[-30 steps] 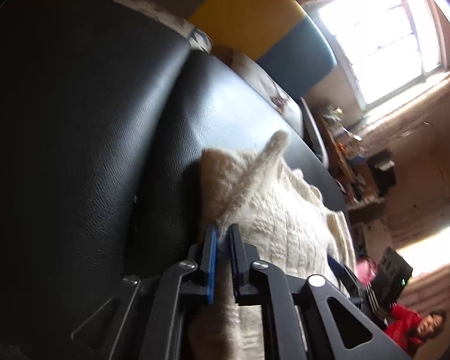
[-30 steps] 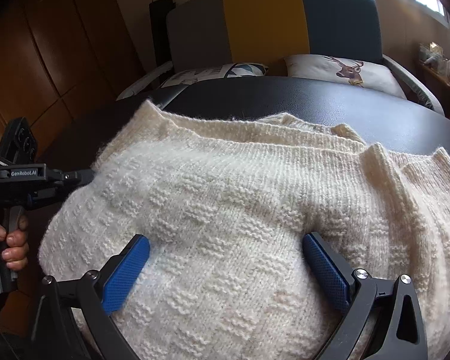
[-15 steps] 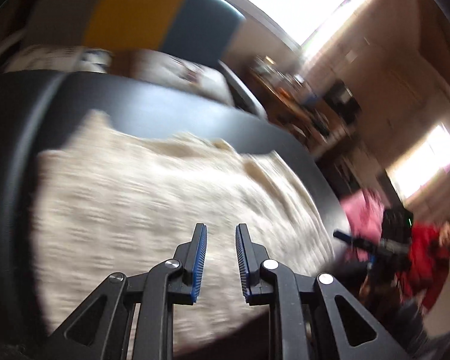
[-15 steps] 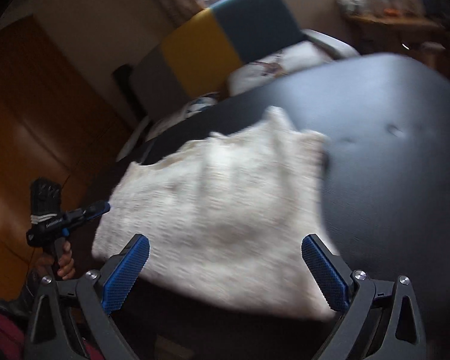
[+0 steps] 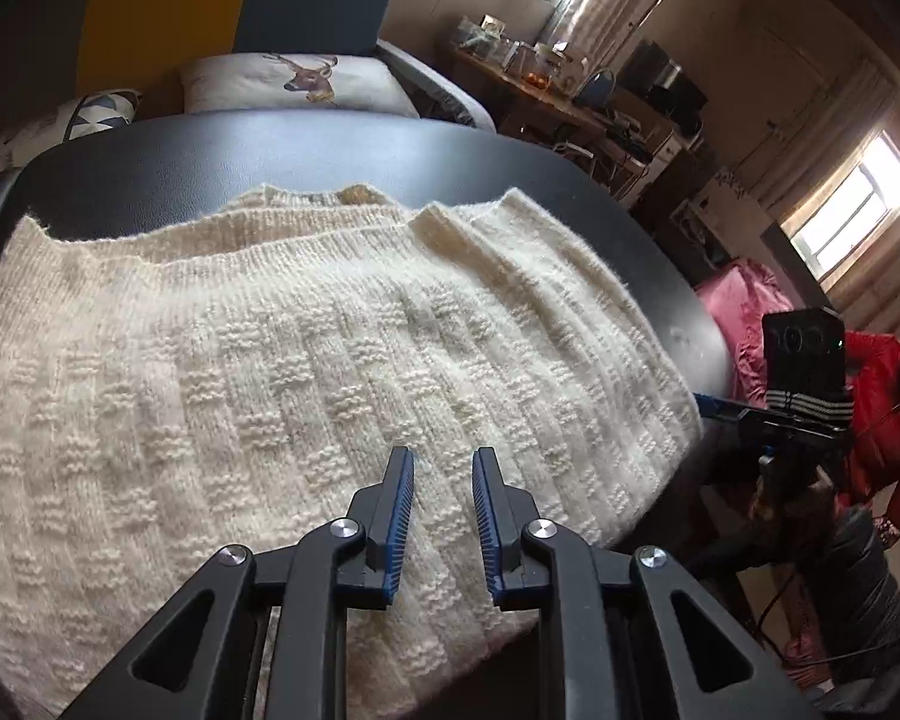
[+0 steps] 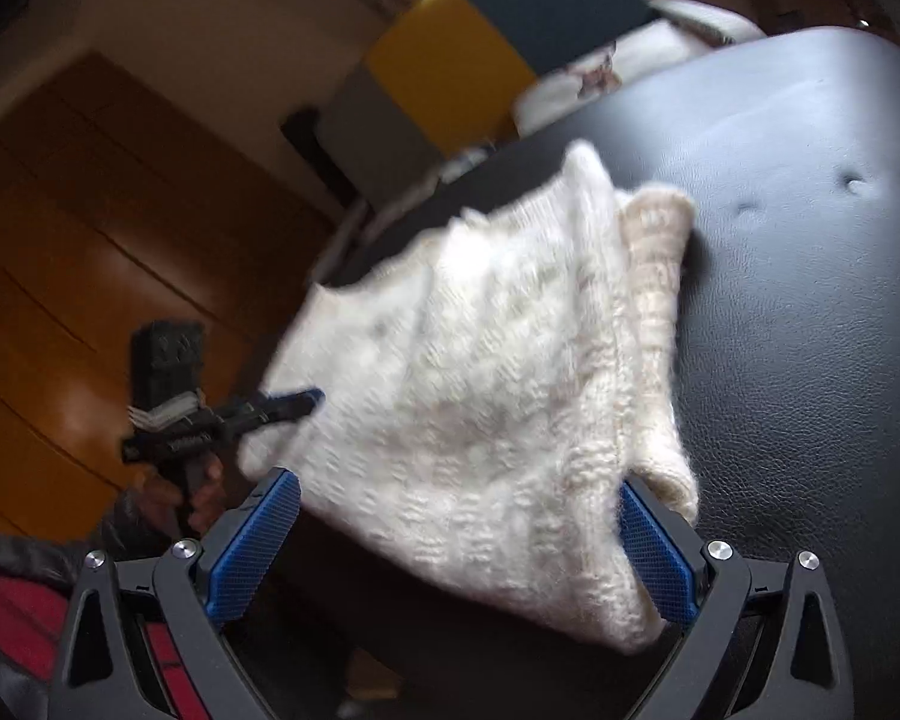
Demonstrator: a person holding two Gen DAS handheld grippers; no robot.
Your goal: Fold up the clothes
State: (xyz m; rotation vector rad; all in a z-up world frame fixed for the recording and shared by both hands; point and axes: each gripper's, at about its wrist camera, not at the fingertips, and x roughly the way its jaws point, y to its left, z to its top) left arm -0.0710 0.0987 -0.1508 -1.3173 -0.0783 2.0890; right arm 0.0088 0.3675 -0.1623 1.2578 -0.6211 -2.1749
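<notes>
One cream knitted sweater [image 5: 306, 360] folded, basketweave texture, on black table [image 5: 330, 150]

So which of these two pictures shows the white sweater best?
The left wrist view: the sweater fills it, sharp enough to show the knit pattern and folded layers. The right wrist view shows its whole outline on the black table, but blurred.

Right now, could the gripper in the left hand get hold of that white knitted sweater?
Probably yes. The left gripper hangs over the sweater with its jaws slightly apart and nothing between them. The sweater lies folded on the black table, with nothing covering it.
</notes>
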